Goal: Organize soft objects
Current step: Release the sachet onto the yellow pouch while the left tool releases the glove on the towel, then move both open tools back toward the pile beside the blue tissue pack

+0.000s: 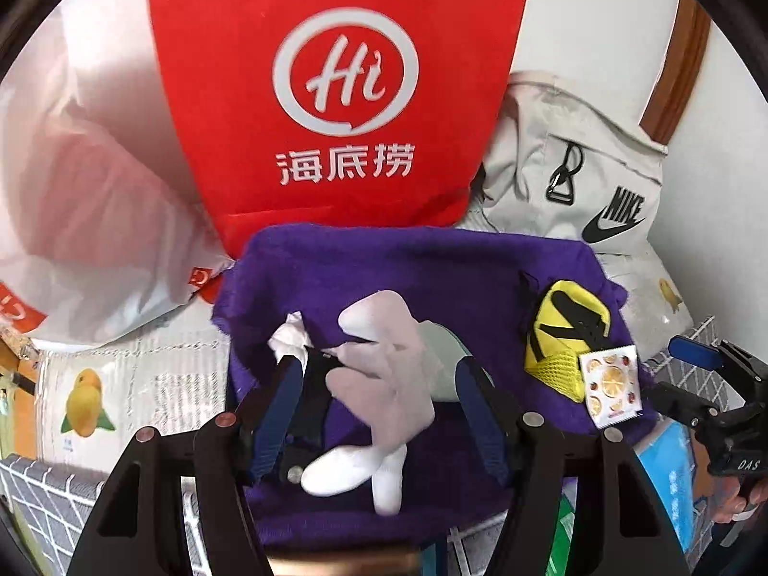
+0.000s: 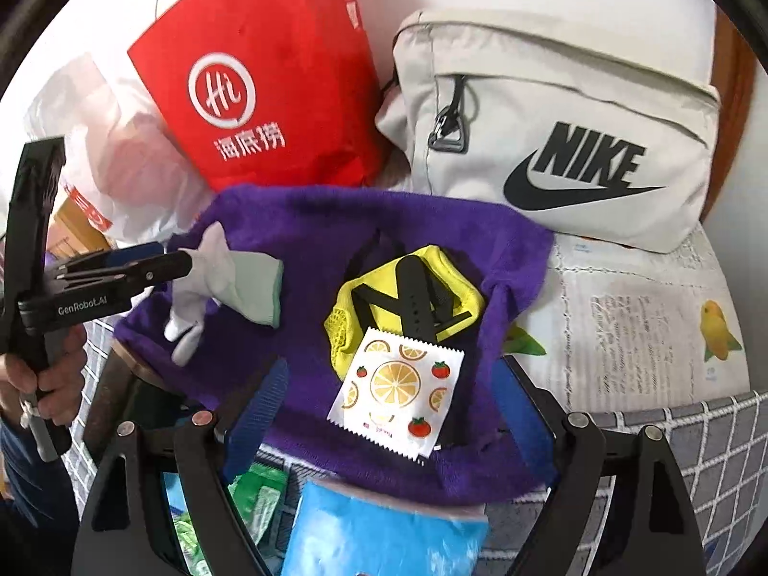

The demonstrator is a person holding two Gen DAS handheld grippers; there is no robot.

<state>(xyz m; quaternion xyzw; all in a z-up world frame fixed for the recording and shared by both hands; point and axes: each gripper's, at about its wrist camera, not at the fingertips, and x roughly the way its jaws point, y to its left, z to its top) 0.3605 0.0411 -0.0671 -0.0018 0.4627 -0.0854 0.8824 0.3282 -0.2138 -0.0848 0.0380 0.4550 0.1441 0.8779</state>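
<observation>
A purple towel [image 1: 432,269] [image 2: 297,230] is spread in the middle. White and grey socks [image 1: 384,384] [image 2: 225,283] lie on it between the fingers of my left gripper [image 1: 379,369] [image 2: 177,257]. Its jaws stand apart and the pads do not press the socks. To the right on the towel is a yellow mesh pouch [image 1: 566,331] [image 2: 451,283] with a black strap [image 2: 417,302] across it. A fruit-print sachet [image 1: 609,384] [image 2: 398,384] leans on the pouch. My right gripper [image 2: 393,374] [image 1: 681,374] is wide open above the sachet, its pads well clear.
A red paper bag [image 1: 336,96] [image 2: 259,86] stands behind the towel, with a white plastic bag [image 1: 96,192] to its left and a beige Nike bag [image 2: 552,134] to its right. A blue pack [image 2: 384,528] and green packets [image 2: 254,494] lie at the near edge.
</observation>
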